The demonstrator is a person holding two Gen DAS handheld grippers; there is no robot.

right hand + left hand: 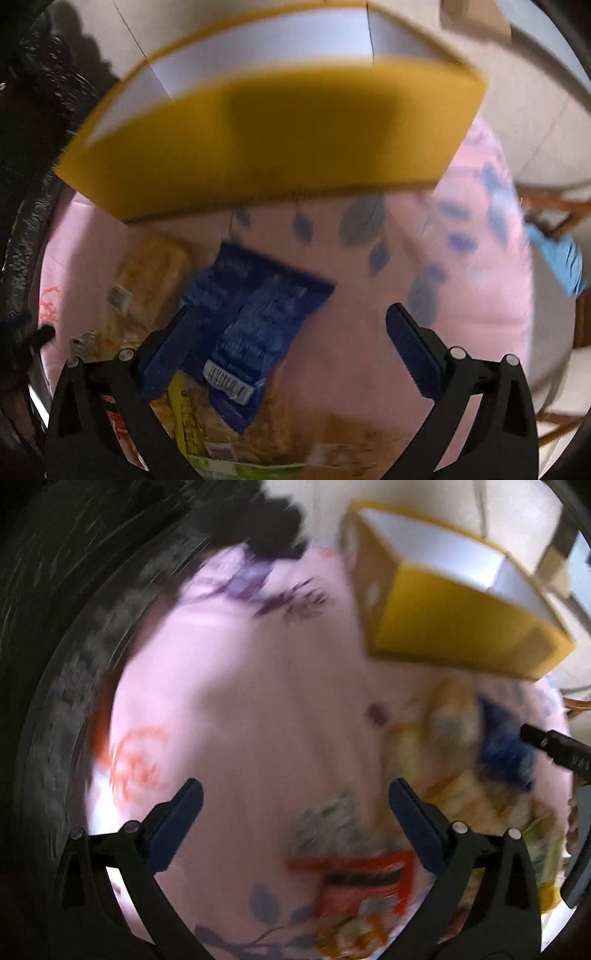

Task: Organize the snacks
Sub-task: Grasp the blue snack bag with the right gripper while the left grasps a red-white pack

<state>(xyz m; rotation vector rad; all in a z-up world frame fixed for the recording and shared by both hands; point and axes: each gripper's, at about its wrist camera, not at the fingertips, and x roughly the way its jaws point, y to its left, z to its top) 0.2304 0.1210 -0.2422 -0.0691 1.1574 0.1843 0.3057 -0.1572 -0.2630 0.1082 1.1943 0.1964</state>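
Note:
A yellow cardboard box (273,144) with a white inside stands open on the pink cloth, also in the left wrist view (461,602). A dark blue snack packet (251,314) lies in front of it on a pile of snack packets (155,280). My right gripper (291,321) is open and empty just above the blue packet. My left gripper (295,801) is open and empty over the cloth, left of the blurred pile (461,794). A red packet (362,878) lies below it.
The pink floral tablecloth (240,701) covers a round table. A dark fabric surface (55,627) lies beyond its left edge. The other gripper's black tip (554,746) shows at right. A blue glove (565,262) and wooden chair parts (554,206) are at the right.

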